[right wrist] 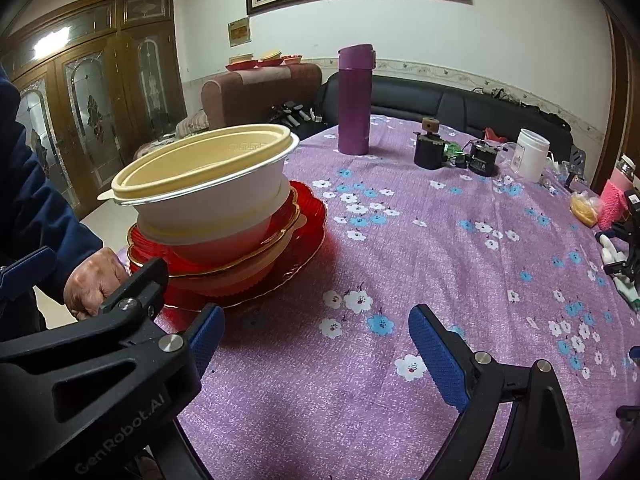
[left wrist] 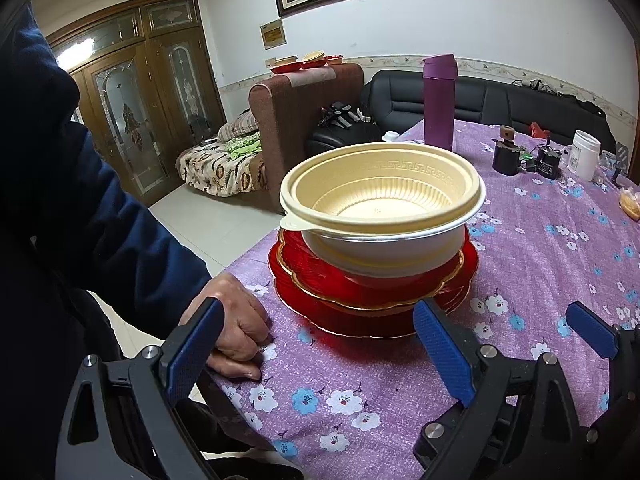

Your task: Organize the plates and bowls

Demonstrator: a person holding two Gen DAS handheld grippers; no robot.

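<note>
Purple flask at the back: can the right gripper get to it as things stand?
Probably yes. The right gripper is open and empty, and bare tablecloth runs straight to the purple flask. The bowl stack sits off to the left.

A desk (right wrist: 420, 240) in purple floral cloth carries a stack of red plates (right wrist: 304, 236) at its near corner, a purple flask (right wrist: 354, 100), and a white jar (right wrist: 532, 156) farther back.

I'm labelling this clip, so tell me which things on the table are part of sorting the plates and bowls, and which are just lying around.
Part of the job:
cream bowls, stacked
red plates under them
left gripper, open
right gripper, open

Lying about:
purple flask
white jar
dark motor parts
pink item at the table edge
</note>
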